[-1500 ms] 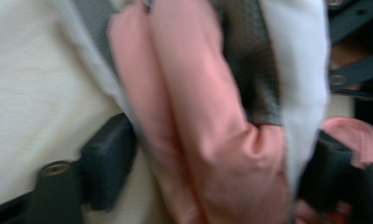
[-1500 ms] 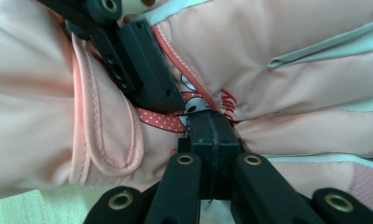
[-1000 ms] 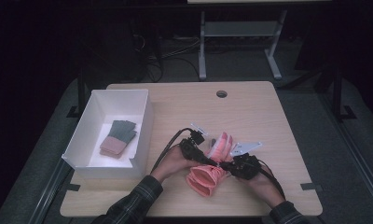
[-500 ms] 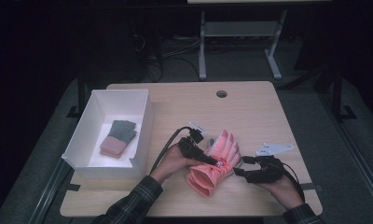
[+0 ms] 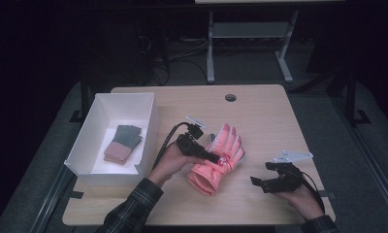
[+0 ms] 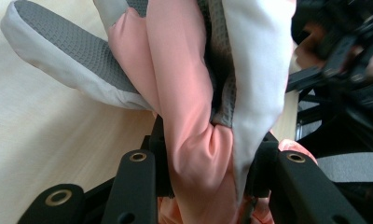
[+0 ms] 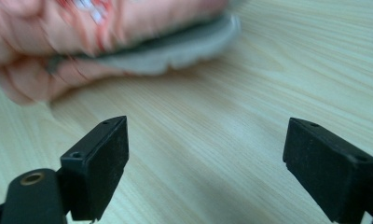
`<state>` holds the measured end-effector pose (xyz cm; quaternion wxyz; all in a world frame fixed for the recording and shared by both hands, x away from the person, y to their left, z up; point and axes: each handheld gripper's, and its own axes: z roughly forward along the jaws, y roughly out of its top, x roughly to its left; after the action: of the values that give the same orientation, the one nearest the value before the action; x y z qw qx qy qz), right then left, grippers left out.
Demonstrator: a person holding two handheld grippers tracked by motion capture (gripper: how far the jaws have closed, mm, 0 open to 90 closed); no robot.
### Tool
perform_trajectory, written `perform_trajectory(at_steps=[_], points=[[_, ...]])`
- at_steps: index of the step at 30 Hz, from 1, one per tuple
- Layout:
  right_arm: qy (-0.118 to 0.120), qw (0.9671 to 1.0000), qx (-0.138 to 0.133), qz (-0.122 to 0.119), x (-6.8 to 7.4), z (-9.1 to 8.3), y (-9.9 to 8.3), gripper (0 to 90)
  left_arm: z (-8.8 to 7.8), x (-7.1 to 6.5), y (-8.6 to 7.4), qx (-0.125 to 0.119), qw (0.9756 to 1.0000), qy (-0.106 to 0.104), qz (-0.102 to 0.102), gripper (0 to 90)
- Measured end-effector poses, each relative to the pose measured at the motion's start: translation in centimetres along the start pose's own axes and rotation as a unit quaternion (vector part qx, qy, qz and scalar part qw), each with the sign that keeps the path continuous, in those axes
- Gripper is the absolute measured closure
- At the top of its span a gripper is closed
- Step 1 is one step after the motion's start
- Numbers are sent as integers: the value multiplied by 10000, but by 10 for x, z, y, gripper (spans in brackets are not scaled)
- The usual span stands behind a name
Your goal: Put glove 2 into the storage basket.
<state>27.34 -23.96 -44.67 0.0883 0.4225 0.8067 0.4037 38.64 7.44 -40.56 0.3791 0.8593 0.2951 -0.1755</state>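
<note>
The glove [image 5: 217,160] lies on the worktop [image 5: 265,116] a little in front of its middle, just to the right of the white box [image 5: 97,119]. It is pink with a grey and white palm side. Its long axis runs on a slant in the high view: the fingers point away from the person and to the right, and the cuff end lies nearer the person and to the left. The left gripper [image 5: 209,156] reaches across the glove's middle, and its jaws are clamped on a bunched fold of pink and white fabric, as the left gripper view [image 6: 208,163] shows. The right gripper [image 5: 260,183] rests well apart from the glove, near the worktop's front right edge, and its jaws stand wide open over bare wood with nothing between them; they have just been opening. A second ago both grippers sat together on the glove, which was crumpled with its fingers folded in. Since then the right hand has drawn off to the right and the glove has spread out flat. Folded cloths [image 5: 123,141] lie inside the box.
</note>
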Motion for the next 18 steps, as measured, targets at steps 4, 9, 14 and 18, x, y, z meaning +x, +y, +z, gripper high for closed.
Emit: perform_trajectory(at_steps=[4, 9, 14, 18], points=[[-20, 10000, 35, -10, -1, 2, -1, 136, -19, -8, 10, -51, 9998, 189, 43, 629], [-107, 9999, -10, -45, -1, 3, -1, 118, -41, -17, 18, -159, 9993, 350, 32, 627], [-120, 9999, 26, -61, -3, 5, -2, 112, -66, -23, 24, -212, 9987, 461, 67, 626], [-162, 9999, -4, -60, -3, 5, -3, 88, -88, -27, 27, -279, 9982, 521, 107, 625]])
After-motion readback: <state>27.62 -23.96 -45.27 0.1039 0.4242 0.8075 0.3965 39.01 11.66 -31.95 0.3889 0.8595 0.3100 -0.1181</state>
